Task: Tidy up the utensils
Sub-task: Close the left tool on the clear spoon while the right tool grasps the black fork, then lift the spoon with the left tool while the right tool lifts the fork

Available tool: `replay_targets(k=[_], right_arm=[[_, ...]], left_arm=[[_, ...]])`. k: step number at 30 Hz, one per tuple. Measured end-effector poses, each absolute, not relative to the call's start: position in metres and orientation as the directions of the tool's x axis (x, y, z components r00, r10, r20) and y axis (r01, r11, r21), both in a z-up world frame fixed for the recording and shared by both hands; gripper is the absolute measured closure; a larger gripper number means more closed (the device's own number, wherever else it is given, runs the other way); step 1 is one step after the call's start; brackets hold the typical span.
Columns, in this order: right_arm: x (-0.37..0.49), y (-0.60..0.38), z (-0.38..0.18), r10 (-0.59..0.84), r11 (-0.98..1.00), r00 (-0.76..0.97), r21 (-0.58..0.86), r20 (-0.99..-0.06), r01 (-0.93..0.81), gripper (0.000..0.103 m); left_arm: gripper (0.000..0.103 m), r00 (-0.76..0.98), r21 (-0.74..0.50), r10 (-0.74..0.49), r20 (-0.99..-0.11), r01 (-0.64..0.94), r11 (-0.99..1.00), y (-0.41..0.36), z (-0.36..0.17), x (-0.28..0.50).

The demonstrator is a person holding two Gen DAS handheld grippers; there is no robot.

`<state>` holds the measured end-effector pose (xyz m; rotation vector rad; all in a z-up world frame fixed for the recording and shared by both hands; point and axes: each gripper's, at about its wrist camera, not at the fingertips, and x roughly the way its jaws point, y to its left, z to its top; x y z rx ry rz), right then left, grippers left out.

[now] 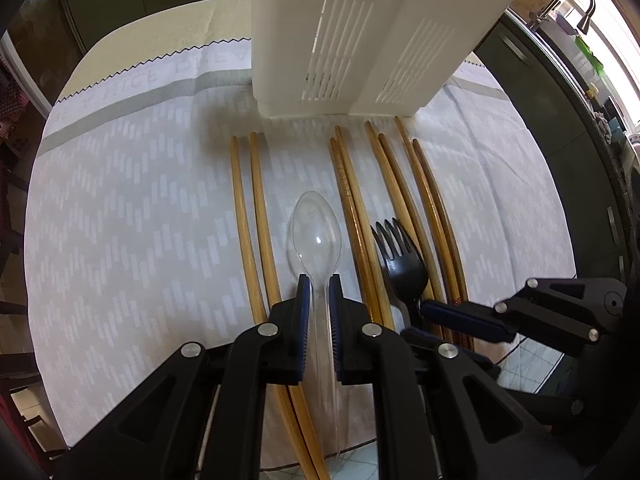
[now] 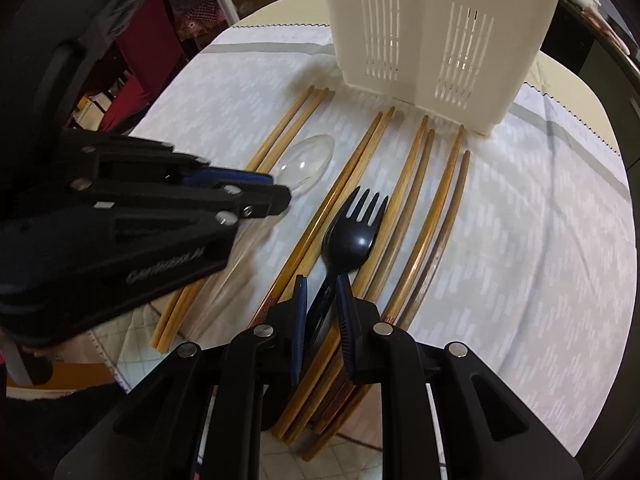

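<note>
A clear plastic spoon (image 1: 316, 232) lies bowl-forward on the white cloth between pairs of wooden chopsticks (image 1: 256, 208). My left gripper (image 1: 320, 280) is shut on its handle just behind the bowl. Right of it a black plastic fork (image 1: 404, 264) rests on another chopstick pair, its handle pinched in my right gripper (image 1: 416, 320). In the right wrist view the fork (image 2: 352, 236) points its tines away, and the right gripper (image 2: 321, 280) has both blue pads against its handle. The left gripper (image 2: 282, 188) reaches in from the left onto the spoon (image 2: 308, 160).
A tall white slotted utensil holder (image 1: 360, 40) stands at the far end of the chopsticks (image 2: 420, 184), also in the right wrist view (image 2: 432, 20). The patterned cloth (image 1: 140, 200) covers a round table. A dark counter with a tap (image 1: 576, 4) runs along the right.
</note>
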<state>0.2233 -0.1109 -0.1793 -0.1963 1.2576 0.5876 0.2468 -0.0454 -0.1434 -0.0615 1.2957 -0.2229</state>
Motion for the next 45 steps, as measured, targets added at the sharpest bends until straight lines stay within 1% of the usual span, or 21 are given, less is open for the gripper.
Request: replay_targets(k=[5, 8, 12, 19, 25, 29, 31, 32, 33, 39, 45], right_arm=[[0.235, -0.107, -0.184, 0.28, 0.854, 0.173, 0.163, -0.944, -0.493, 0.087], [0.236, -0.097, -0.185, 0.246, 0.852, 0.194, 0.117, -0.95, -0.51, 0.086], [0.237, -0.094, -0.185, 0.235, 0.859, 0.237, 0.088, -0.943, -0.505, 0.089], [0.229, -0.11, -0.17, 0.335, 0.864, 0.282, 0.173, -0.899, -0.473, 0.091], [0.218, -0.132, -0.151, 0.444, 0.855, 0.36, 0.267, -0.821, -0.445, 0.093], [0.213, -0.143, -0.14, 0.481, 0.847, 0.399, 0.297, -0.781, -0.44, 0.093], [0.21, -0.148, -0.135, 0.487, 0.846, 0.413, 0.298, -0.77, -0.442, 0.093], [0.21, -0.149, -0.132, 0.489, 0.846, 0.419, 0.298, -0.765, -0.442, 0.093], [0.212, -0.148, -0.13, 0.495, 0.843, 0.421, 0.302, -0.76, -0.445, 0.093], [0.203, -0.16, -0.121, 0.501, 0.837, 0.424, 0.297, -0.755, -0.46, 0.093], [0.199, -0.17, -0.12, 0.494, 0.844, 0.429, 0.297, -0.756, -0.447, 0.093]], left_arm=[[0.093, 0.256, -0.173, -0.201, -0.945, 0.13, 0.976, -0.044, -0.142, 0.245], [0.093, 0.256, -0.174, -0.203, -0.945, 0.131, 0.976, -0.043, -0.142, 0.245], [0.093, 0.259, -0.174, -0.202, -0.944, 0.128, 0.976, -0.045, -0.142, 0.246], [0.094, 0.277, -0.177, -0.207, -0.938, 0.13, 0.976, -0.047, -0.136, 0.242], [0.094, 0.33, -0.202, -0.237, -0.914, 0.138, 0.97, -0.041, -0.114, 0.233], [0.094, 0.379, -0.205, -0.249, -0.891, 0.152, 0.967, -0.038, -0.095, 0.223], [0.094, 0.396, -0.204, -0.252, -0.883, 0.161, 0.966, -0.038, -0.088, 0.219], [0.097, 0.407, -0.2, -0.251, -0.878, 0.164, 0.966, -0.037, -0.084, 0.217], [0.101, 0.415, -0.202, -0.255, -0.874, 0.167, 0.965, -0.037, -0.08, 0.216], [0.102, 0.423, -0.198, -0.254, -0.87, 0.173, 0.965, -0.034, -0.074, 0.213], [0.101, 0.32, -0.197, -0.245, -0.915, 0.175, 0.965, -0.045, -0.102, 0.225]])
